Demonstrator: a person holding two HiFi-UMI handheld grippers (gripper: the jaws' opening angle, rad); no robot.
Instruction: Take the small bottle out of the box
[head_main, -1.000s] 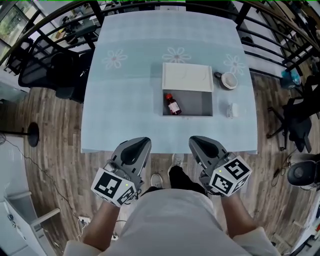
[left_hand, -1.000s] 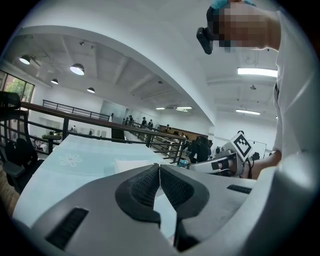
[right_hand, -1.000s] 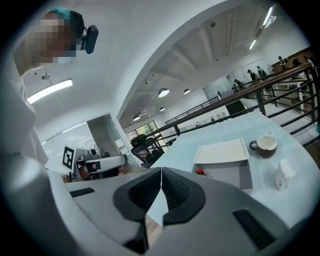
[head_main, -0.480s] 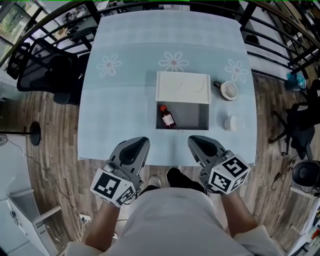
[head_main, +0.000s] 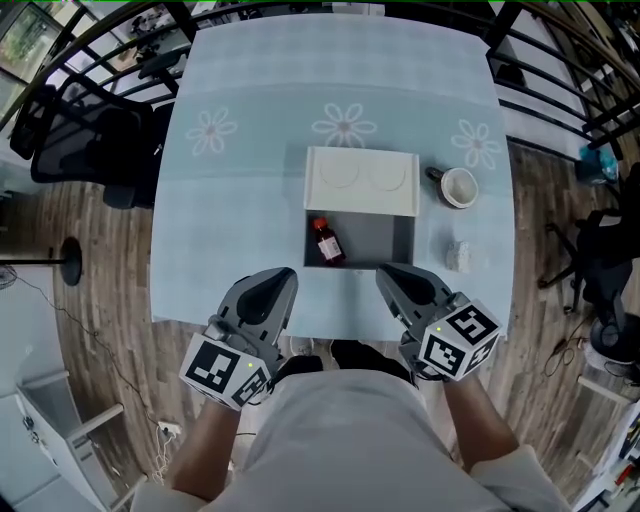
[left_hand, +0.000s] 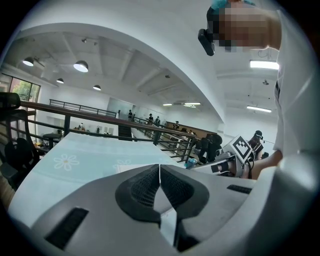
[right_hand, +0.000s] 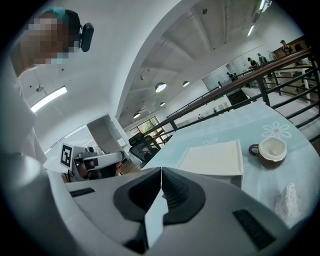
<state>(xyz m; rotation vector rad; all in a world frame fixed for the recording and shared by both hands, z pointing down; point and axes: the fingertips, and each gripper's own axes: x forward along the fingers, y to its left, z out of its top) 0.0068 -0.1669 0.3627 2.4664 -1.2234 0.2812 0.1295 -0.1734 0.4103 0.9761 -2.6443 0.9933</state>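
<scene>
A small brown bottle (head_main: 325, 241) with a red cap lies in the left part of an open grey box (head_main: 382, 243) on the light blue table (head_main: 240, 200). The box's white lid (head_main: 361, 180) is folded back on the far side; it also shows in the right gripper view as the lid (right_hand: 212, 157). My left gripper (head_main: 283, 274) hovers over the table's near edge, short of the box, its jaws shut with nothing between them. To its right, my right gripper (head_main: 385, 272) is likewise shut and empty. From the gripper views the bottle is hidden.
A brown-and-white cup (head_main: 458, 186) stands right of the lid, and a crumpled white wad (head_main: 458, 254) lies right of the box. Black chairs (head_main: 85, 140) stand at the table's left. A dark railing (head_main: 560, 70) runs behind and to the right.
Both grippers have moved forward toward the table, from over the floor to over its near edge. The box and bottle now lie closer to them. Jaws stay shut.
</scene>
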